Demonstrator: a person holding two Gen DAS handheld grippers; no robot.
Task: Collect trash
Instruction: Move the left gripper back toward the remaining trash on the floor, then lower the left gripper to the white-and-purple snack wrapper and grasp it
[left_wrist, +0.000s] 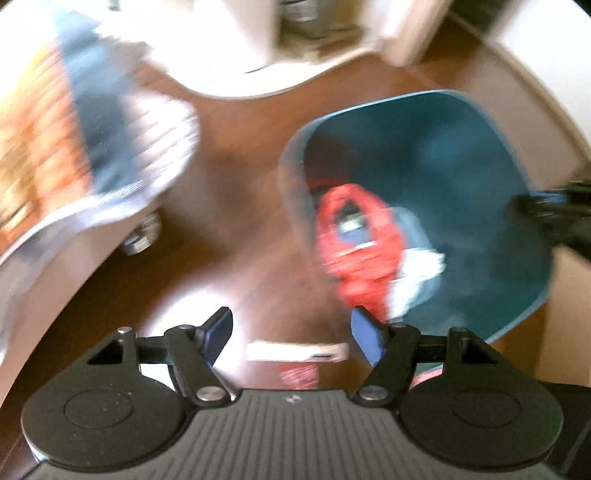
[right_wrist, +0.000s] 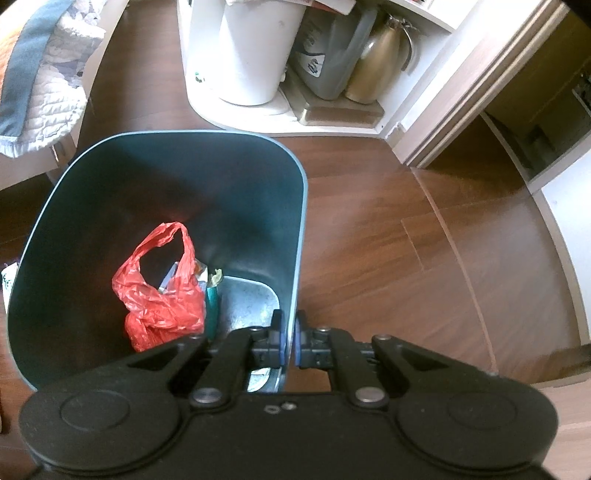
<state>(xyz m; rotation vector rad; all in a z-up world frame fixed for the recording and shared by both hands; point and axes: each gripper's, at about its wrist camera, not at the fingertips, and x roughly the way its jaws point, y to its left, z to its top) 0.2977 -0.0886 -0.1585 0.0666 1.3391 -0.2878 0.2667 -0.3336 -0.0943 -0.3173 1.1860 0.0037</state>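
On the wooden floor (right_wrist: 388, 229), a teal bin (right_wrist: 295, 206) is held by its rim: the right gripper (right_wrist: 289, 334) is clamped narrowly on the bin wall, one pad inside and one outside. Inside the bin, a red plastic bag (right_wrist: 162, 291) with scraps in it is seen lying on the bottom, beside a few loose wrappers and a green item. The left gripper (left_wrist: 291, 336) is spread wide, with nothing between its pads, and is positioned over the floor just beside the bin.

Progress is judged as partial: some trash is already collected in the bin. A flat white object (left_wrist: 299, 352) is seen on the floor below the left gripper; it is judged a likely item left to pick up.

The left wrist view is heavily blurred, so the white object and the reddish patch under it cannot be identified. The near part of the bin floor is hidden behind the right gripper body.
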